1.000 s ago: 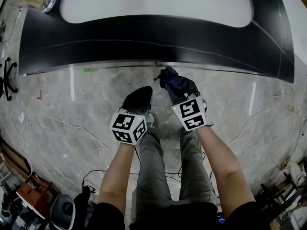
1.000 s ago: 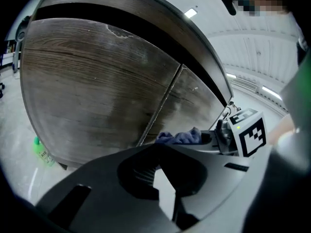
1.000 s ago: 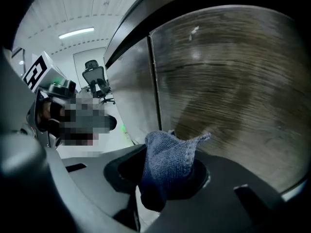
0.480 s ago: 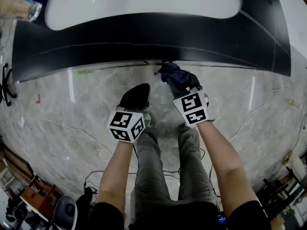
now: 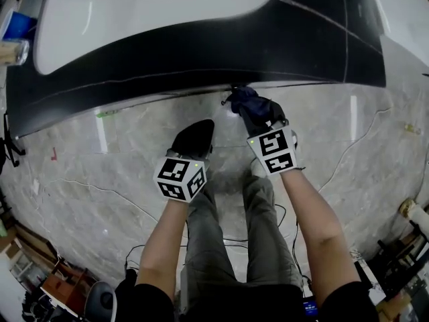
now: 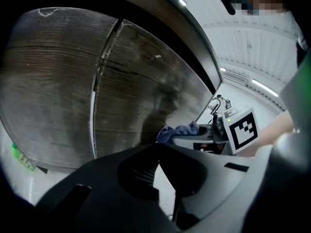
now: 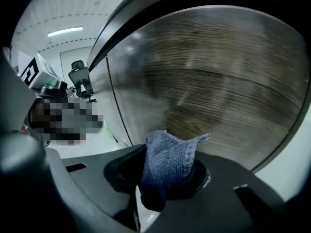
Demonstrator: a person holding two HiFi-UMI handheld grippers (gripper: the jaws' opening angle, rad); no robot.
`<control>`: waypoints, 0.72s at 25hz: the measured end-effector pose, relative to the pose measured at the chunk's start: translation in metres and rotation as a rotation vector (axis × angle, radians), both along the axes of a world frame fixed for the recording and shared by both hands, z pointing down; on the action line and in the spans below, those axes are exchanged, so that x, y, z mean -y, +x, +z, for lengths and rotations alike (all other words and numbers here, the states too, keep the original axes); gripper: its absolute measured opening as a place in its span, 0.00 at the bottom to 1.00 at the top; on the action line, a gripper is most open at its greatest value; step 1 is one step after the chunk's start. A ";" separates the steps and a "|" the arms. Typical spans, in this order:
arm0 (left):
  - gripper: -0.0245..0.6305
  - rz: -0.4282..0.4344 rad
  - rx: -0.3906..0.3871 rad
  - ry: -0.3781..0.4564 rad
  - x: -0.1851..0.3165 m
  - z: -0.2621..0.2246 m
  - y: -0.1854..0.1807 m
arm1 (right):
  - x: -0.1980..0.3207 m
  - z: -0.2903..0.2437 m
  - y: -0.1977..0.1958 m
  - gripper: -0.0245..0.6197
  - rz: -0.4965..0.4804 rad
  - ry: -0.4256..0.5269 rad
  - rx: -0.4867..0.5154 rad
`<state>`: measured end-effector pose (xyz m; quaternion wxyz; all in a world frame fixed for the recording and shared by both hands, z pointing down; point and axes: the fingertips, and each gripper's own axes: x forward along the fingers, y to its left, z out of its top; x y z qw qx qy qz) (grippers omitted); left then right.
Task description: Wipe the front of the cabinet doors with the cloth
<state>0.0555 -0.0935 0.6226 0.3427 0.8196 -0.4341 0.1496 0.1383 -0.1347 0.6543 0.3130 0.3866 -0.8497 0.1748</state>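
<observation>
A dark blue cloth [image 5: 242, 100] [image 7: 170, 159] is pinched in my right gripper [image 5: 253, 113] [image 7: 165, 176], which is shut on it. The cloth's free end points at the dark wood cabinet door [image 7: 218, 81], right under the black counter edge [image 5: 201, 52]. Whether it touches the door I cannot tell. My left gripper [image 5: 194, 138] [image 6: 158, 152] hangs lower and to the left, jaws together with nothing in them. It faces the seam between two doors [image 6: 99, 81]. In the left gripper view the cloth [image 6: 177, 131] and the right gripper's marker cube [image 6: 240, 129] show at the right.
A white basin [image 5: 134, 12] sits in the counter, with a glass [image 5: 12, 49] at its left end. Below is grey marble floor [image 5: 80, 153], the person's legs [image 5: 221, 233] and cables [image 5: 288, 233]. Clutter fills the lower corners [image 5: 67, 287].
The head view has swung, so the counter now tilts and the basin sits further left. Both grippers keep roughly their places; the cloth stays under the counter edge.
</observation>
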 end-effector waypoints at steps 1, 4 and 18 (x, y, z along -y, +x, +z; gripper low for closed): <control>0.04 0.007 -0.001 0.000 0.000 0.000 0.008 | 0.001 0.000 0.009 0.21 0.011 0.000 -0.002; 0.04 0.032 -0.003 -0.001 0.000 0.001 0.031 | 0.003 0.002 0.036 0.21 0.044 0.000 -0.005; 0.05 0.091 -0.012 -0.011 0.008 0.009 0.118 | 0.009 0.013 0.130 0.21 0.127 -0.014 -0.014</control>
